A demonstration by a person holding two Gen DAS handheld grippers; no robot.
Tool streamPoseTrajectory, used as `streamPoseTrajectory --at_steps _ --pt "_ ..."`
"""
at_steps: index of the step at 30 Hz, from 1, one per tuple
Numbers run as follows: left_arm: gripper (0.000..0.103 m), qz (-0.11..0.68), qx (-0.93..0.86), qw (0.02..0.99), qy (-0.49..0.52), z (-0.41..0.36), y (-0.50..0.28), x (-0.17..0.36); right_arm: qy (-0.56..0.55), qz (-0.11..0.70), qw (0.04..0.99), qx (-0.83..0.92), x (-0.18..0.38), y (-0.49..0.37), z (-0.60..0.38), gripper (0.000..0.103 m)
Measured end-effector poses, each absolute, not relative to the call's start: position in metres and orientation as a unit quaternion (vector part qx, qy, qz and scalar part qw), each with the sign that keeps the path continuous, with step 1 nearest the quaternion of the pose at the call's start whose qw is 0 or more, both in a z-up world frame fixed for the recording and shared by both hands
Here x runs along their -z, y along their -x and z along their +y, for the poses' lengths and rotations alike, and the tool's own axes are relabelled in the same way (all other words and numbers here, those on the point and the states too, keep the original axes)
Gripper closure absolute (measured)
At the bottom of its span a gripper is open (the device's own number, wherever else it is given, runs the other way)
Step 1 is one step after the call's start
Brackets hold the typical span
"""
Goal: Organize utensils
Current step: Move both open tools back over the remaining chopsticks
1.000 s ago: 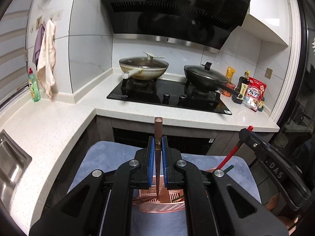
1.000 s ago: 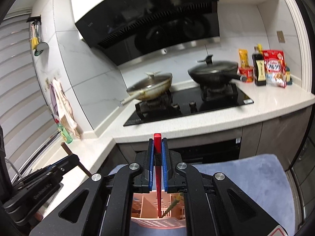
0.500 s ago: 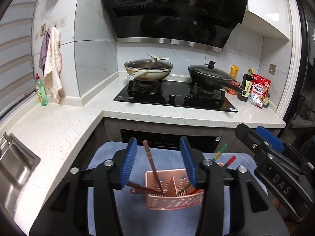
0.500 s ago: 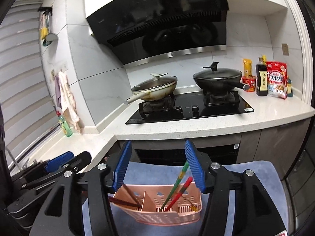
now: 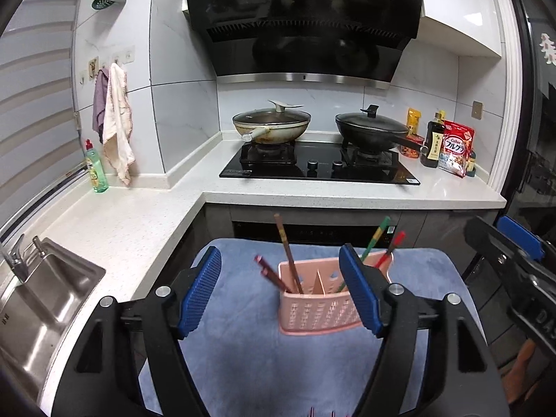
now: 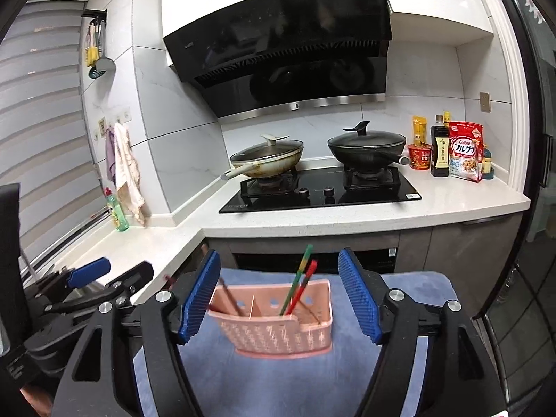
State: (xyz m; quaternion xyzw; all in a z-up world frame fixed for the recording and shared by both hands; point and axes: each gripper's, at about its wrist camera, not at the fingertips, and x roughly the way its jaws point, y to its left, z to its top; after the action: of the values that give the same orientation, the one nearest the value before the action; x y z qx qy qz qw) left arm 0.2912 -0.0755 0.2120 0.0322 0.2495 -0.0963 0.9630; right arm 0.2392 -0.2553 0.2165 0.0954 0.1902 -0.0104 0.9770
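1. Already dropped into the pink caddy's [image 5: 314, 307] left compartment: brown chopsticks [image 5: 287, 253]; left gripper [image 5: 280, 293] spread wide, holding nothing.
2. Likewise right: green and red chopsticks [image 6: 299, 283] inside (leaning); right gripper [image 6: 279, 293] wide, empty.
3. Probably finished; nothing loose visible on the blue mat [image 5: 250, 358].

Pink perforated utensil holder [image 5: 318, 312] upright on blue mat, brown chopsticks [image 5: 287, 255] left compartment, green and red chopsticks [image 6: 299, 279] right
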Motion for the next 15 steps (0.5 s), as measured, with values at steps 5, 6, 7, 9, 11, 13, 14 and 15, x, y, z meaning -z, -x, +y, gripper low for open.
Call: streamPoseTrajectory --at_steps 5,6,7,9,11,13,14,15 --pt "0.03 0.255 0.093 0.962 -0.036 -0.068 -0.261 -0.206 -0.089 0.196 0.976 0.016 -0.209 -0.198 -0.249 0.035" --pt "0.03 0.258 0.093 0.961 -0.038 -0.066 -0.254 -0.203 -0.089 0.196 0.976 0.017 -0.207 -0.193 -0.248 0.032" --pt "0.03 0.258 0.093 0.961 -0.039 -0.065 -0.248 -0.201 -0.089 0.197 0.976 0.018 -0.205 -0.184 -0.246 0.031" --pt "0.03 0.258 0.087 0.961 -0.043 -0.062 -0.237 -0.196 -0.087 0.199 0.976 0.02 -0.2 -0.169 -0.244 0.031" --pt "0.03 0.264 0.087 0.96 -0.043 -0.058 -0.226 -0.189 -0.085 0.206 0.975 0.02 -0.194 -0.157 -0.24 0.031" --pt "0.03 0.274 0.092 0.956 -0.042 -0.054 -0.215 -0.181 -0.086 0.214 0.973 0.021 -0.184 -0.144 -0.237 0.031" --pt "0.03 0.277 0.094 0.955 -0.042 -0.052 -0.21 -0.177 -0.085 0.219 0.972 0.02 -0.179 -0.137 -0.235 0.031" --pt "0.03 0.28 0.094 0.954 -0.044 -0.05 -0.202 -0.171 -0.082 0.223 0.971 0.019 -0.175 -0.134 -0.234 0.031"
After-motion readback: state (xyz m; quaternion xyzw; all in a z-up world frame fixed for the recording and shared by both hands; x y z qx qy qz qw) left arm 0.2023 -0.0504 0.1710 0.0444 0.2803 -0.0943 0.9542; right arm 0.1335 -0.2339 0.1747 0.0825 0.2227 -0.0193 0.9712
